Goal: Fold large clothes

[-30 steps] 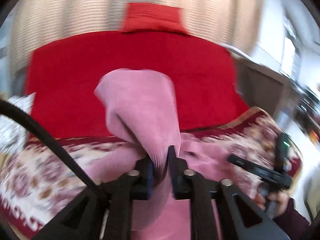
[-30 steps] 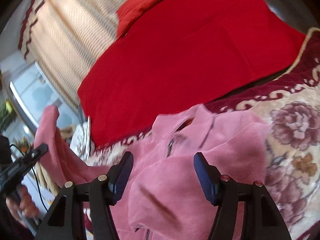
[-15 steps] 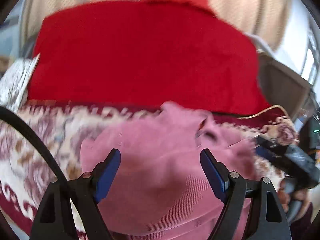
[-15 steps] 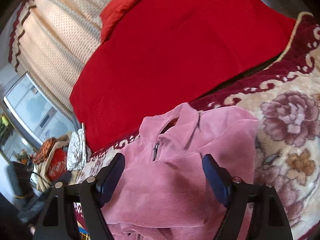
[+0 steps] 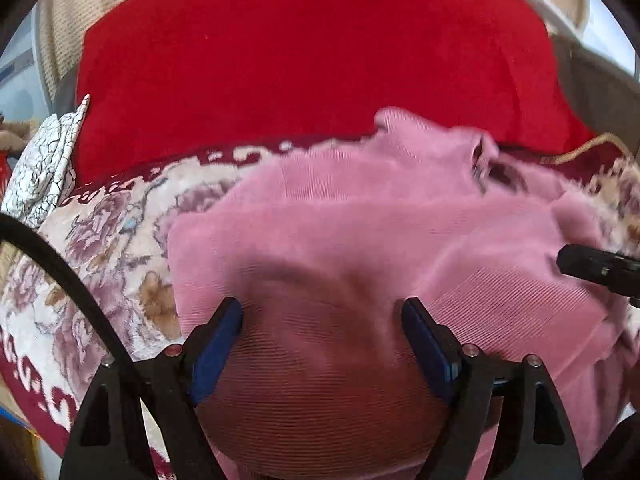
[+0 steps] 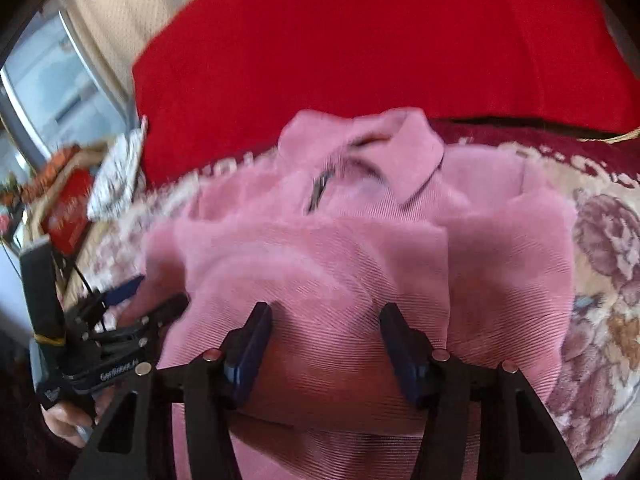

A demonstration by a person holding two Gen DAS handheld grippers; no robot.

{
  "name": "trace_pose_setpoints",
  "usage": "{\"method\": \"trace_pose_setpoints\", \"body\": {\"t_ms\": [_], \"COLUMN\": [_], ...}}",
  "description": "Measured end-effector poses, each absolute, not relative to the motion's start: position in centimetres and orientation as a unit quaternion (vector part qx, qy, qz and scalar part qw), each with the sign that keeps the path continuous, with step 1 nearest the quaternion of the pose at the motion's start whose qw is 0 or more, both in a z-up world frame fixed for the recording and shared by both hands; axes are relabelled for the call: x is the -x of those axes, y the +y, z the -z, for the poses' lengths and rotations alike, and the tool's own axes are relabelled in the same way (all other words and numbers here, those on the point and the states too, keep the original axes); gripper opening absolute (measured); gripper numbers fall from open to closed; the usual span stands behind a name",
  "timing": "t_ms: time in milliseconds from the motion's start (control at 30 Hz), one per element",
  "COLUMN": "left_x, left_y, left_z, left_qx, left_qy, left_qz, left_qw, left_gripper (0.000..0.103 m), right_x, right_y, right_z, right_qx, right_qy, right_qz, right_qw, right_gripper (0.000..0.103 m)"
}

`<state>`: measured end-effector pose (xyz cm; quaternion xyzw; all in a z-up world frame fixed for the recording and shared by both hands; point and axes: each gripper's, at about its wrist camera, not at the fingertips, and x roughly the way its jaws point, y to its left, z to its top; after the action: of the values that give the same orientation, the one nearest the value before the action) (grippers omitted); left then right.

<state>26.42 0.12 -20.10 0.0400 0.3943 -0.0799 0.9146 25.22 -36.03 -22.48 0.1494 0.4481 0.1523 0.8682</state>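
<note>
A pink corduroy jacket (image 5: pixel 360 216) lies on a floral blanket (image 5: pixel 112 240), collar and zipper at the far end, with both sleeves folded across its front. It also shows in the right wrist view (image 6: pixel 360 248). My left gripper (image 5: pixel 322 316) is open and empty, its jaws spread low over the near part of the jacket. My right gripper (image 6: pixel 326 320) is open and empty, also low over the jacket. The left gripper also shows in the right wrist view (image 6: pixel 132 320) at the jacket's left edge. The right gripper's tip shows in the left wrist view (image 5: pixel 600 268).
A red cloth (image 5: pixel 304 48) covers the sofa back behind the blanket; it also shows in the right wrist view (image 6: pixel 380 40). A white crackle-patterned cloth (image 5: pixel 44 168) lies at the left. A red box (image 6: pixel 68 208) and clutter sit at the far left. Curtains hang behind.
My left gripper let go of the pink sleeve it held up, and the sleeve now lies across the jacket. Both open grippers have dropped closer to the jacket.
</note>
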Motion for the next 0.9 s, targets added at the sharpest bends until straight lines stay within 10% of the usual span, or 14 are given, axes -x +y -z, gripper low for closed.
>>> {"method": "trace_pose_setpoints", "body": {"t_ms": [900], "left_x": [-26.1], "left_y": [-1.9], "left_z": [21.2], "left_qx": [-0.106], "left_qy": [0.393], "left_qz": [0.067], "left_qw": [0.911], "left_gripper": [0.084], "right_x": [-24.5], "right_y": [-34.5], "right_z": [22.8], "right_qx": [-0.13], "right_qy": [0.469], "right_qz": [-0.15], "right_qw": [0.86], "right_gripper": [0.059]}}
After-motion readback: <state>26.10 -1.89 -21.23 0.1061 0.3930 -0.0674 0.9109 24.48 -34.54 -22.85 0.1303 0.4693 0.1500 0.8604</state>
